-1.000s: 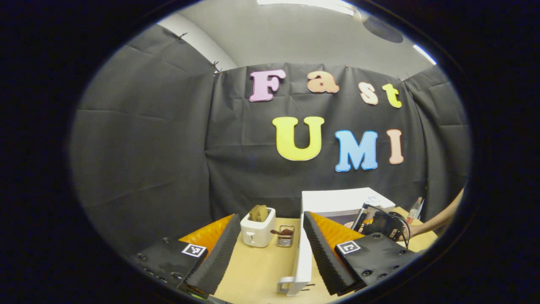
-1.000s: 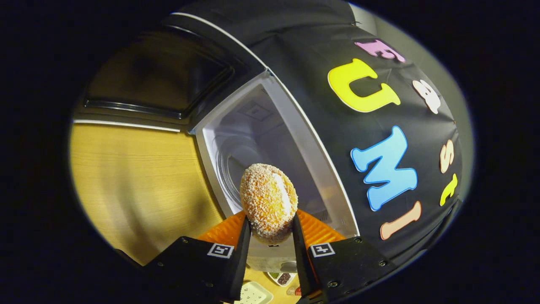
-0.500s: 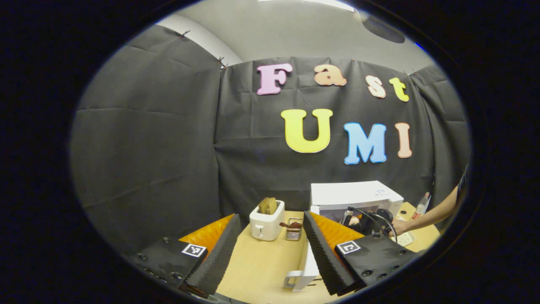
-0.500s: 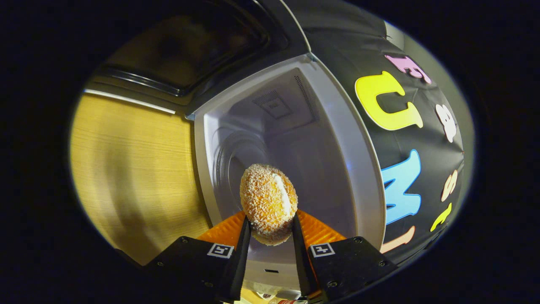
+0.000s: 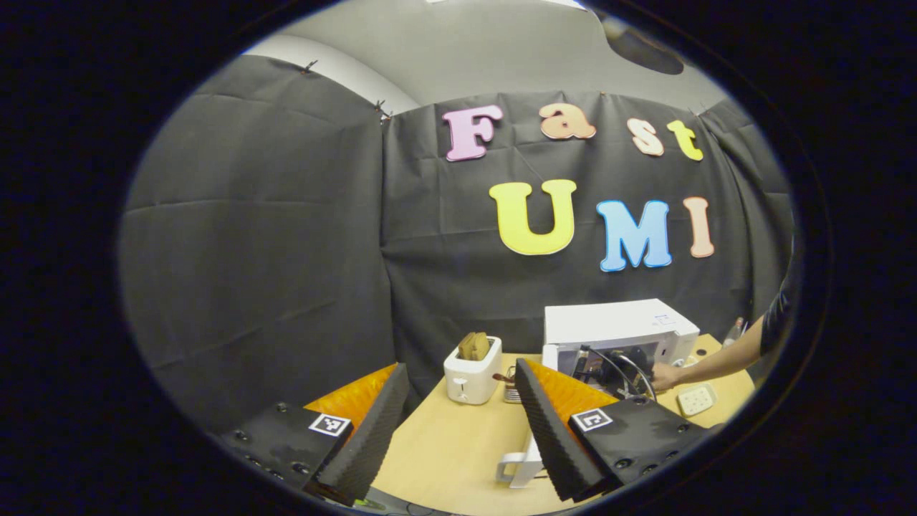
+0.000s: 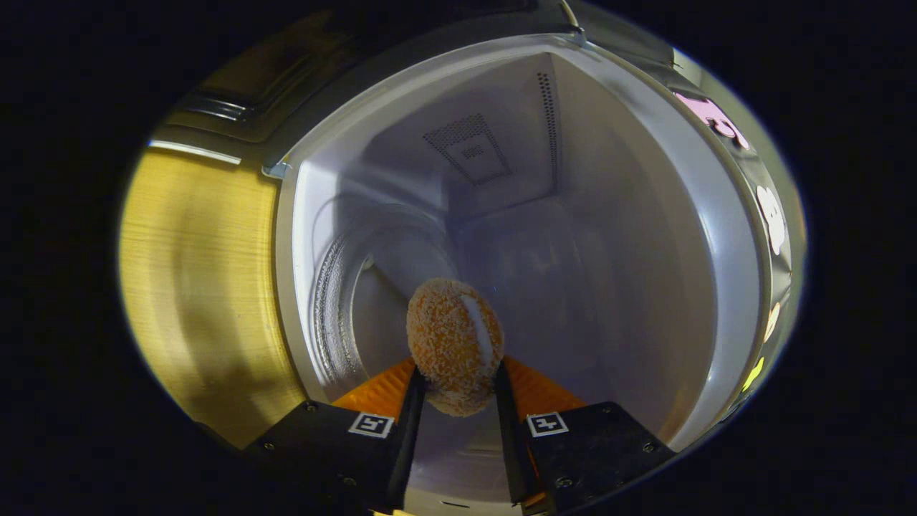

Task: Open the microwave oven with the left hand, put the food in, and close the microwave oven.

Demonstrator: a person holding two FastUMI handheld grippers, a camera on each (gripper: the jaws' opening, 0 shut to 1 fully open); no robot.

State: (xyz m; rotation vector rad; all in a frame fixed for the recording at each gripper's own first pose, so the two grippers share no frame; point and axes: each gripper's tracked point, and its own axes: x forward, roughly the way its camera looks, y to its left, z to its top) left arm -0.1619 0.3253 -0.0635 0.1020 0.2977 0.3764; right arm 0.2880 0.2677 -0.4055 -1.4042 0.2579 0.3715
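My right gripper (image 6: 457, 373) is shut on a round breaded piece of food (image 6: 455, 337) and holds it at the mouth of the white microwave cavity (image 6: 587, 236). The glass turntable (image 6: 344, 301) lies just past the food. This view is rolled, so the open door (image 6: 236, 93) shows at upper left. In the left gripper view the white microwave (image 5: 616, 326) stands at the far right of the table, its door (image 5: 526, 459) swung out toward me. My left gripper (image 5: 458, 369) is open, holds nothing, and hangs back from the door. The right gripper (image 5: 609, 365) and a hand (image 5: 666, 374) reach into the oven.
A white toaster (image 5: 469, 376) with bread slices stands left of the microwave on the wooden table (image 5: 444, 444). A small rack (image 5: 510, 390) sits beside it. A small white dish (image 5: 695, 399) and a bottle (image 5: 734, 331) lie right of the oven.
The right gripper has carried the food forward from outside the oven to the cavity opening. The left gripper has drawn back, so the microwave and door look smaller and farther right.
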